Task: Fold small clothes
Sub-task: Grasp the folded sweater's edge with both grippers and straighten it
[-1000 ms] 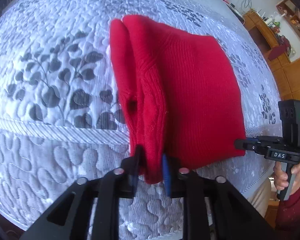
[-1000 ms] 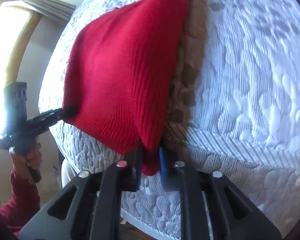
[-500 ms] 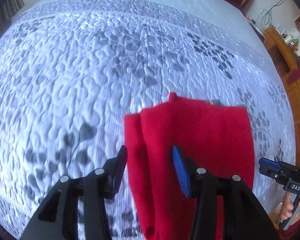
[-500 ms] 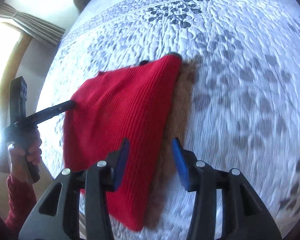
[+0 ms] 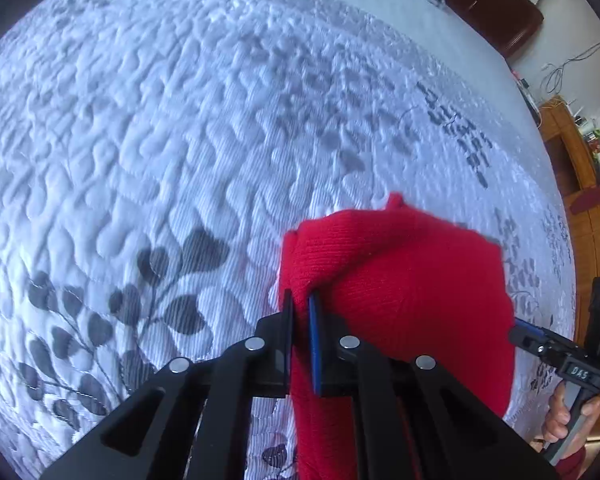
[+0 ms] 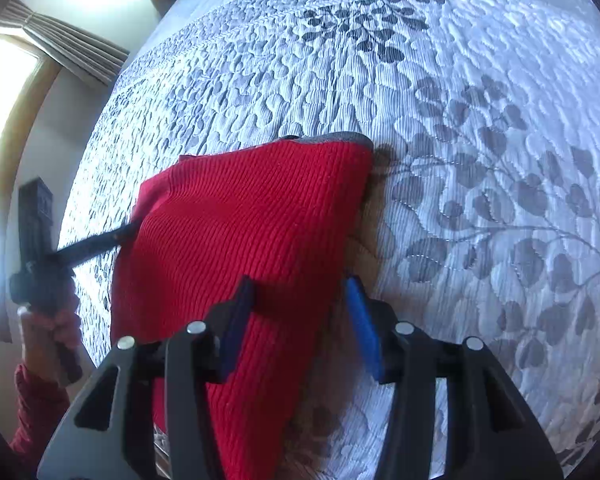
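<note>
Left claw pinching the sweater, right one loose

My left gripper just clamped onto the red knit sweater's left edge, lower-middle on the quilted bedspread. Right gripper has been opening, straddling the fabric unpinched. Pulling one-sided could skew the fold.

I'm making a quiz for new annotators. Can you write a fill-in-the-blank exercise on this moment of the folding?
1. The folded garment on the quilt is ____ in colour.
2. The left gripper has its jaws ____ on a pinch of the knit.
3. The right gripper has its jaws ____, one on each side of the garment's edge.
4. The quilt is printed with grey ____.

Missing words: red; shut; open; leaves
</note>
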### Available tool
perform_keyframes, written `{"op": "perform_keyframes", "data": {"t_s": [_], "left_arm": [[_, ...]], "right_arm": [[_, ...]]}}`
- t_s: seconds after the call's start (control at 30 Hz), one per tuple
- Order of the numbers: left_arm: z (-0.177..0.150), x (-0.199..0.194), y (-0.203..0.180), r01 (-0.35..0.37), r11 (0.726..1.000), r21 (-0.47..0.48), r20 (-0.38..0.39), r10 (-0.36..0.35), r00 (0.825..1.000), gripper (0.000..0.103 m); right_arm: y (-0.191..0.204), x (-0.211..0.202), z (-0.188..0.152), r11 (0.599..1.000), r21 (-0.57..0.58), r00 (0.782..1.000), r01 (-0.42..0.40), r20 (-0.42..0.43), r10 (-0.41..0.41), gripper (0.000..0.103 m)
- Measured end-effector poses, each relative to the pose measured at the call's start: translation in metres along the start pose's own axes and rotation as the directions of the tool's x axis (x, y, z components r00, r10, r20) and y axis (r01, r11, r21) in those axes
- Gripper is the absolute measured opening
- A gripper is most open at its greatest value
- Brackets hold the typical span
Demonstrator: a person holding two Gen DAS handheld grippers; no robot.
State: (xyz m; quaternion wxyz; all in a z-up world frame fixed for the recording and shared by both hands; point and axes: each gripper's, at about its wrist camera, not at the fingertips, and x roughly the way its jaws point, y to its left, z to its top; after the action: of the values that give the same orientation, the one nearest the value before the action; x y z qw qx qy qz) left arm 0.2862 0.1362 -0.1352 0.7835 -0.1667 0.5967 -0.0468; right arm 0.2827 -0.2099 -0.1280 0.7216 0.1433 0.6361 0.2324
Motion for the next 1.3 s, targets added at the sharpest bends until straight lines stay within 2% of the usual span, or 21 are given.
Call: {"op": "perform_keyframes", "data": {"t_s": [0.1, 0.23, 0.27, 0.3, 0.37, 0.43, 0.53, 0.6, 0.67, 0.73, 0.83, 0.9, 1.0, 1.2, 1.3], "left_arm": [[-0.002, -0.007, -0.011, -0.023, 0.998, 0.055, 0.017, 0.022, 1.000, 0.012], [-0.007, -0.041, -0.028, -0.074, 0.992, 0.098, 0.086, 0.066, 0.994, 0.015], [-0.011, -0.049, -0.033, -0.077, 0.990, 0.114, 0.092, 0.066, 0.994, 0.022], [-0.017, -0.054, -0.038, -0.073, 0.989, 0.132, 0.085, 0.062, 0.994, 0.034], [-0.034, -0.059, -0.048, -0.074, 0.982, 0.172, 0.052, 0.066, 0.996, 0.039], [-0.053, -0.055, -0.049, -0.086, 0.980, 0.182, 0.011, 0.086, 0.996, 0.039], [-0.086, -0.047, -0.038, -0.009, 0.989, 0.149, -0.067, 0.019, 0.998, 0.042], [-0.106, -0.042, -0.032, 0.025, 0.991, 0.134, -0.101, -0.011, 0.995, 0.048], [-0.127, -0.034, -0.026, 0.064, 0.991, 0.121, -0.139, -0.047, 0.989, 0.050], [-0.138, -0.034, -0.023, 0.091, 0.991, 0.103, -0.115, -0.079, 0.990, 0.052], [-0.142, -0.036, -0.022, 0.109, 0.989, 0.101, -0.097, -0.099, 0.990, 0.049], [-0.145, -0.034, -0.019, 0.132, 0.989, 0.059, -0.121, -0.124, 0.985, 0.031], [-0.151, -0.037, -0.019, 0.132, 0.990, 0.047, -0.120, -0.126, 0.985, 0.020], [-0.163, -0.054, -0.027, 0.133, 0.990, 0.054, -0.092, -0.127, 0.988, 0.016], [-0.172, -0.039, -0.025, 0.130, 0.989, 0.067, -0.128, -0.120, 0.984, 0.016]], "right_arm": [[0.002, -0.002, 0.003, 1.000, -0.005, 1.000, 0.009, 0.004, -0.009, 0.049], [0.004, -0.016, -0.003, 1.000, -0.009, 1.000, 0.018, 0.014, -0.018, 0.050], [0.005, -0.020, -0.007, 1.000, -0.009, 1.000, 0.012, 0.016, -0.012, 0.052], [0.007, -0.024, -0.014, 1.000, -0.014, 1.000, 0.005, 0.017, -0.004, 0.053], [0.012, -0.027, -0.029, 0.999, -0.034, 1.000, 0.006, 0.001, -0.006, 0.058], [0.016, -0.025, -0.048, 0.999, -0.040, 1.000, -0.002, -0.030, 0.001, 0.058], [0.012, -0.019, -0.081, 0.996, 0.015, 0.993, -0.084, -0.083, 0.085, 0.058], [0.009, -0.014, -0.107, 0.990, 0.040, 0.983, -0.135, -0.116, 0.139, 0.059], [0.007, -0.011, -0.125, 0.987, 0.055, 0.978, -0.151, -0.138, 0.157, 0.055], [0.006, -0.005, -0.143, 0.982, 0.075, 0.970, -0.175, -0.156, 0.185, 0.048], [0.006, -0.003, -0.153, 0.978, 0.093, 0.968, -0.185, -0.154, 0.197, 0.037], [0.010, -0.003, -0.154, 0.979, 0.081, 0.967, -0.186, -0.161, 0.197, 0.020], [0.024, -0.009, -0.151, 0.990, 0.031, 0.978, -0.140, -0.153, 0.143, 0.014], [0.035, -0.045, -0.156, 0.995, -0.031, 0.992, -0.097, -0.082, 0.094, 0.011], [0.025, -0.037, -0.161, 0.998, -0.015, 0.990, -0.062, -0.128, 0.059, 0.011]]}}
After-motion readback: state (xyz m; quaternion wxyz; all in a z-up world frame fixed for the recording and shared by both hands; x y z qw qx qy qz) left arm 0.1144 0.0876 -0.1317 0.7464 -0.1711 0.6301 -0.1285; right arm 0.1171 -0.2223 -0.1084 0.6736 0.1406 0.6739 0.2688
